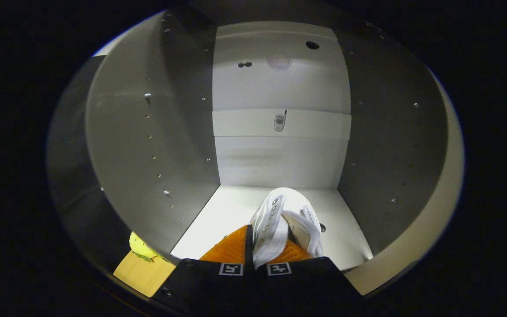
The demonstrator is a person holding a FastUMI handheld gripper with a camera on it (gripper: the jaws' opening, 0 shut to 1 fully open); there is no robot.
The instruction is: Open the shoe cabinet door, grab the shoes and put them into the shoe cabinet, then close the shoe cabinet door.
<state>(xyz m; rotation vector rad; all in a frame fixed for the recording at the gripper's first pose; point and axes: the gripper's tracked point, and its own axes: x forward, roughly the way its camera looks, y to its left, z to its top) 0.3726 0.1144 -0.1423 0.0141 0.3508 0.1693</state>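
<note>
— Where's the shoe (282,220)?

— Inside the cabinet (148,145), its toe over the pale floor of the compartment, pointing at the back wall.

— And the gripper (267,248)?

— Clenched on the shoe: both fingers pinch its side wall near the heel opening.

— Anything else?

— A yellow object (141,248) lies outside, by the cabinet's left wall.

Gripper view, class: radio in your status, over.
Claw shut on white shoe. Shoe inside open shoe cabinet, over its floor. Nothing blocking ahead.

White shoe (282,220) rests on cabinet floor (227,211).
</note>
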